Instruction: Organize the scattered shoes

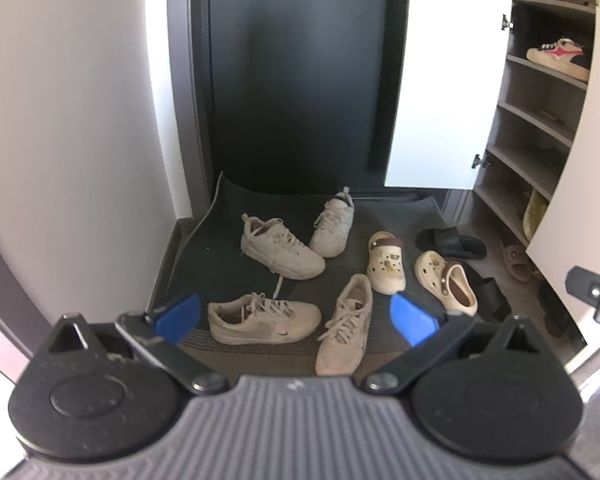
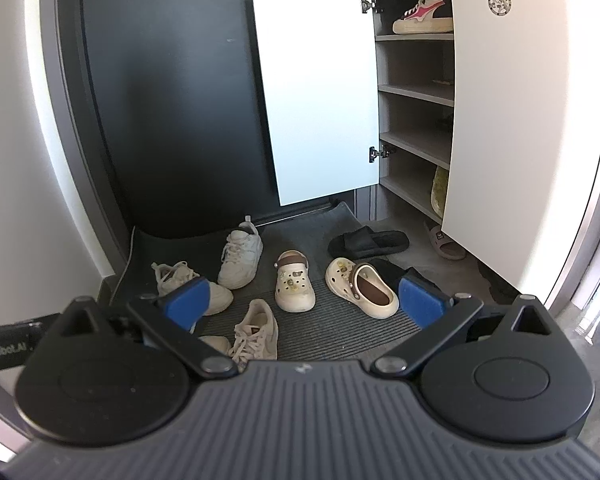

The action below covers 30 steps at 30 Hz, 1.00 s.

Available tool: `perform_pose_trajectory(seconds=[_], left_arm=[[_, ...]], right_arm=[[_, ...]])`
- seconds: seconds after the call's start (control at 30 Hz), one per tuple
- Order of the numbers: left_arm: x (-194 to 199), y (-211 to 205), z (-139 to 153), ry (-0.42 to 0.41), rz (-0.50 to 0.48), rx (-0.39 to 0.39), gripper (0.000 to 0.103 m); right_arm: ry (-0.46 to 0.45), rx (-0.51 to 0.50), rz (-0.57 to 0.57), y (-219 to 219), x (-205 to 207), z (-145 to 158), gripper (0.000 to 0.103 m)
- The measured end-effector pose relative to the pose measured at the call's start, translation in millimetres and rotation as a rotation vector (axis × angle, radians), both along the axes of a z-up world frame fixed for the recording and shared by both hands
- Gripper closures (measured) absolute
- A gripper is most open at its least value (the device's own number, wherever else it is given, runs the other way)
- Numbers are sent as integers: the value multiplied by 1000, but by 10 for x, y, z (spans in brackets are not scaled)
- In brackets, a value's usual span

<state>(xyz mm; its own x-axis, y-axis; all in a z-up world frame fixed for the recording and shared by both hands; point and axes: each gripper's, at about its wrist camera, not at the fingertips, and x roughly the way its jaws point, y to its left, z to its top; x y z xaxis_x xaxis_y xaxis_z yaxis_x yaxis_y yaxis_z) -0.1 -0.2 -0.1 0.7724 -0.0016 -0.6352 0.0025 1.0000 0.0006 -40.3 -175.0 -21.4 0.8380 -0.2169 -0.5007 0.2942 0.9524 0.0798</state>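
Several pale shoes lie scattered on a dark doormat (image 1: pixel 204 256). Nearest is a cream sneaker (image 1: pixel 264 319) on its side beside a second cream sneaker (image 1: pixel 346 326). Behind them sit two white sneakers (image 1: pixel 282 252) (image 1: pixel 334 226) and two cream clogs with charms (image 1: pixel 385 261) (image 1: pixel 448 282). My left gripper (image 1: pixel 296 318) hangs open above the near sneakers, holding nothing. My right gripper (image 2: pixel 305 300) is open too, above the clogs (image 2: pixel 294 286) (image 2: pixel 364 289), with the near sneaker (image 2: pixel 256 334) low between its blue pads.
An open shoe cabinet (image 2: pixel 416 92) stands at right with bare shelves and a pink-and-white sneaker (image 2: pixel 422 16) on the top one. Its white door (image 2: pixel 316 84) swings out over the mat. A black slide (image 2: pixel 368 241) and a pink slipper (image 2: pixel 444 242) lie by the cabinet. The dark entry door (image 1: pixel 296 80) is behind.
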Motion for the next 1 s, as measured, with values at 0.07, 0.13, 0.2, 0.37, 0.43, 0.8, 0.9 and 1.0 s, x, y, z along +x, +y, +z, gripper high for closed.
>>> perform_pose_trajectory(seconds=[0.07, 0.13, 0.2, 0.37, 0.43, 0.8, 0.9, 1.0], left_arm=[[-6, -10, -3, 4, -6, 2, 0], [4, -15, 2, 11, -9, 1, 0], [34, -13, 32, 17, -1, -4, 0], [-20, -39, 65, -15, -8, 16, 0], [-4, -44, 92, -12, -9, 16, 0], [131, -12, 121, -1, -24, 5, 0], [149, -7, 132, 2, -28, 1, 0], [194, 6, 126, 14, -31, -5, 0]], right_arm=[[-2, -3, -2, -19, 2, -1, 0], [-5, -2, -4, -58, 5, -5, 0], [-11, -2, -11, -144, 14, -8, 0], [-30, -34, -27, -58, -72, -7, 0], [-28, -15, -20, -123, -75, 6, 0], [-30, -14, -20, -147, -119, 2, 0], [-27, -18, -27, -142, -117, 1, 0], [-27, -17, -33, -132, -111, -6, 0]])
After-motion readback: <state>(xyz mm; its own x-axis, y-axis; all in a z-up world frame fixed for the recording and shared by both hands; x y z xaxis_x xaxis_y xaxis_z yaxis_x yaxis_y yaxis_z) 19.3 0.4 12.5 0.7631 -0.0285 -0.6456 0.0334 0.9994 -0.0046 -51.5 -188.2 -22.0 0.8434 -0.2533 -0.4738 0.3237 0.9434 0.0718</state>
